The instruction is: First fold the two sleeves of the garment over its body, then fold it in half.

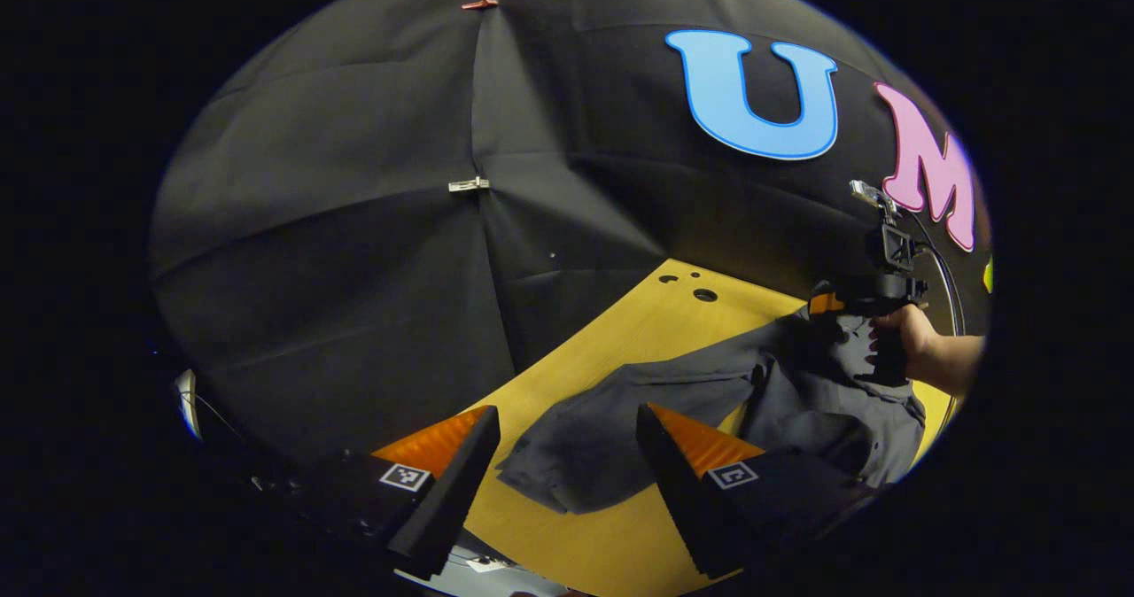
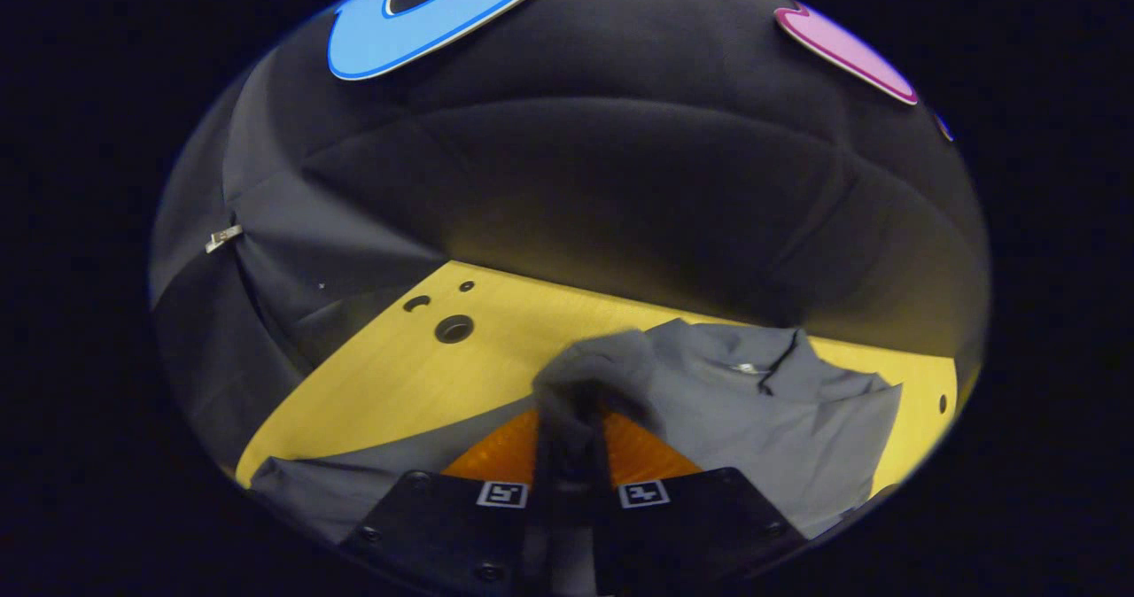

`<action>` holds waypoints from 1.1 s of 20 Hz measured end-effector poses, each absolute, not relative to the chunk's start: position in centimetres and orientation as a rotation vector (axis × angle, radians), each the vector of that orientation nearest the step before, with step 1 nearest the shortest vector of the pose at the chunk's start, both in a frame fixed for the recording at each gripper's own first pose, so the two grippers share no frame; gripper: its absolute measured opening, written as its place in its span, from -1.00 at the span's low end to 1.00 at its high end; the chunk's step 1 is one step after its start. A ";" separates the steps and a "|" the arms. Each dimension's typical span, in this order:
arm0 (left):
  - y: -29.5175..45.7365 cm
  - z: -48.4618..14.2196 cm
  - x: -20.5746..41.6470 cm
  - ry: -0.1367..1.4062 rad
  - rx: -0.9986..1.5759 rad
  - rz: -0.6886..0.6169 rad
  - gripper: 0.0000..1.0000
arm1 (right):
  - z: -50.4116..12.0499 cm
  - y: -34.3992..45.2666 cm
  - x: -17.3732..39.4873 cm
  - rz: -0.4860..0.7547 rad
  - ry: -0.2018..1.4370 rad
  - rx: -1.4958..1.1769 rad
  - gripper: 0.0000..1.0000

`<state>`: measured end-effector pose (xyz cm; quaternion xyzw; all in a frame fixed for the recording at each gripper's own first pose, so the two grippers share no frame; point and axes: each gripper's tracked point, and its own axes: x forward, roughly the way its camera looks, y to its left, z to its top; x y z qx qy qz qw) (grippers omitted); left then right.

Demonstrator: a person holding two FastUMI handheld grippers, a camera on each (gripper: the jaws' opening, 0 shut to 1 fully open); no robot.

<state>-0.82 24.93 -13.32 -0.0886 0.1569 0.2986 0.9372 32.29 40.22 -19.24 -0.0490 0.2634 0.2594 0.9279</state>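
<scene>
Much of the dark grey garment (image 1: 709, 411) is hard to read from my left gripper view: my own left claw (image 1: 567, 455) stands in front of its lower part, and its right side runs off past the rim, so I cannot tell how far it reaches. What I do see is a sleeve end (image 1: 540, 473) lying flat on the yellow counter (image 1: 620, 331), showing between my two spread fingers, which touch nothing; that claw is wide open and hangs above the cloth. Farther off in the same view my right hand (image 1: 912, 340) grips the handle of my right claw (image 1: 819, 305), whose tip is buried in bunched fabric, so the fingers themselves are mostly hidden there. In the right gripper view the case is plainer: my right claw (image 2: 571, 442) has its fingers drawn tight together on a fold of the garment (image 2: 753, 411), and a hump of cloth (image 2: 594, 371) rises over the tips and covers them. Beyond it the body of the garment lies spread on the counter (image 2: 390, 376), collar (image 2: 780, 358) toward the black cloth wall (image 2: 620, 181); its near edge is cut off. Three small holes (image 2: 454, 328) mark the bare counter to the left.
</scene>
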 end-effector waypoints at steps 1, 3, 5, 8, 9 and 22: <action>25.2 -13.4 -0.8 0.319 -0.192 0.616 0.95 | -19.6 41.2 31.7 0.558 0.542 -0.108 -0.41; 25.0 -13.6 -1.0 0.319 -0.214 0.624 0.95 | -20.3 41.8 30.4 0.581 0.555 -0.140 -0.06; 25.6 -14.4 -1.4 0.329 -0.226 0.643 0.95 | -19.9 42.2 29.0 0.591 0.549 -0.138 0.32; 26.3 -15.6 -2.1 0.338 -0.243 0.634 0.93 | -17.7 40.8 26.9 0.586 0.512 -0.144 0.79; 26.5 -16.1 -2.1 0.344 -0.251 0.631 0.97 | -16.9 39.8 26.5 0.575 0.492 -0.151 1.00; 30.7 -25.5 1.4 0.502 -0.324 0.608 0.92 | -8.9 25.5 17.0 0.426 0.355 -0.194 0.98</action>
